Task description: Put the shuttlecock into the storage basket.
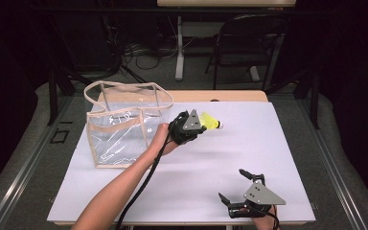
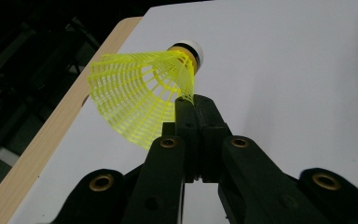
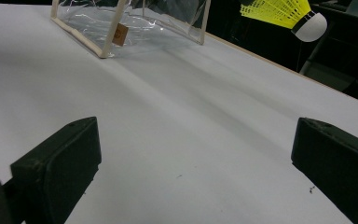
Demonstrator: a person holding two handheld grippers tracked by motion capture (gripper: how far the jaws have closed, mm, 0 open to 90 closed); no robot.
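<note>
- High view: the left tool (image 1: 197,123) is held above the middle of the white desk (image 1: 249,143), just right of the clear bag (image 1: 122,129), with a yellow shuttlecock (image 1: 211,121) at its tip.
- Left gripper view: its jaws are pressed together on the edge of the shuttlecock's (image 2: 144,98) net skirt; the skirt fans out to the left of the jaws and the white cork points away, up and to the right. The shuttlecock hangs clear of the desk (image 2: 284,70), whose wooden edge runs along the left.
- High view: the person's left hand (image 1: 163,139) grips that tool, the forearm coming in from the bottom, and a black cable trails down along it.
- High view: the bag stands upright on the desk's left part, its top open, beige trim on the edges and a strap arching over it.
- High view: the right tool (image 1: 234,184) sits near the desk's front edge at the right, well apart from the bag and shuttlecock.
- Right gripper view: its jaws are spread wide with bare desk (image 3: 177,140) between them, nothing held; farther off the bag (image 3: 130,23) shows at top left and the shuttlecock (image 3: 289,13) at top right.
</note>
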